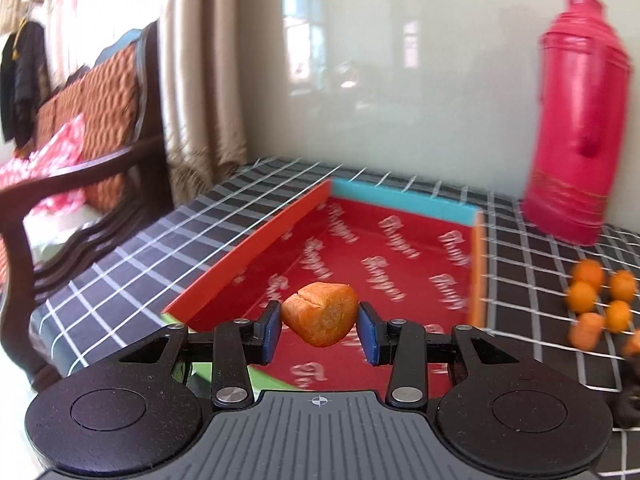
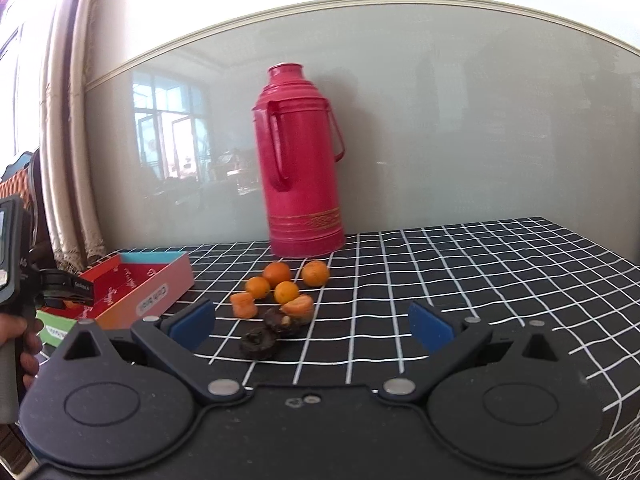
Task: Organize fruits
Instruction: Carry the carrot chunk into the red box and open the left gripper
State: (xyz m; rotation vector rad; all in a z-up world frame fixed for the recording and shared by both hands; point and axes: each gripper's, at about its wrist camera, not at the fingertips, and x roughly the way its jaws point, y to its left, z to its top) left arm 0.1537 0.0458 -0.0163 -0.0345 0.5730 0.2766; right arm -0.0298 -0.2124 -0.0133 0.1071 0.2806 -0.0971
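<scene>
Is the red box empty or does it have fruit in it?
Empty as far as visible: the red box shows only its printed lining; the near corner is hidden behind the carrot piece.

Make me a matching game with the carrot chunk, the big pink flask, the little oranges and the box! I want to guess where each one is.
Things:
1. carrot chunk
2. pink flask
3. little oranges
4. box

Places:
A. standing upright at the back of the table, by the wall
B. pinched in the left gripper, above the box
C. open, on the left part of the checked cloth
D. grouped on the cloth in front of the flask

Pairs: 1-B, 2-A, 3-D, 4-C
</scene>
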